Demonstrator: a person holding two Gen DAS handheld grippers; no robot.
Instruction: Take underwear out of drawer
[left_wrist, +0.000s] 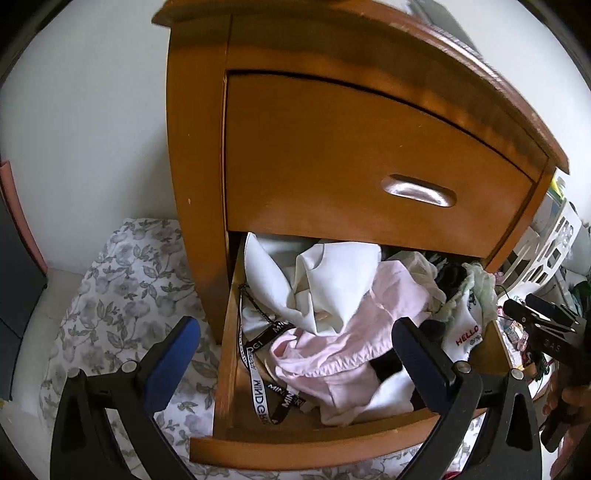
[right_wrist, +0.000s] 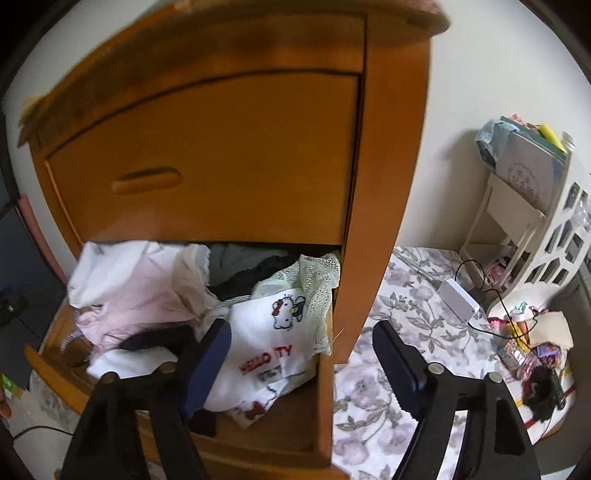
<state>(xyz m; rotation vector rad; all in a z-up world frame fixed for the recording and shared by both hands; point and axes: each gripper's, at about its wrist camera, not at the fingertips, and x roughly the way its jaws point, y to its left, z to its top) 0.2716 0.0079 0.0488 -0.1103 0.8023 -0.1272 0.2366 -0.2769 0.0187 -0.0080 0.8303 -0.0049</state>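
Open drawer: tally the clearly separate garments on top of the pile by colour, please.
White: 2, a plain white cloth at the back and a white Hello Kitty piece
Pink: 1, the pink underwear
Pale green lace: 1
Total: 4. Dark pieces deeper in the drawer cannot be separated.

Left claw (left_wrist: 295, 354) and right claw (right_wrist: 301, 363) both gape wide, angled downward, nothing clamped.
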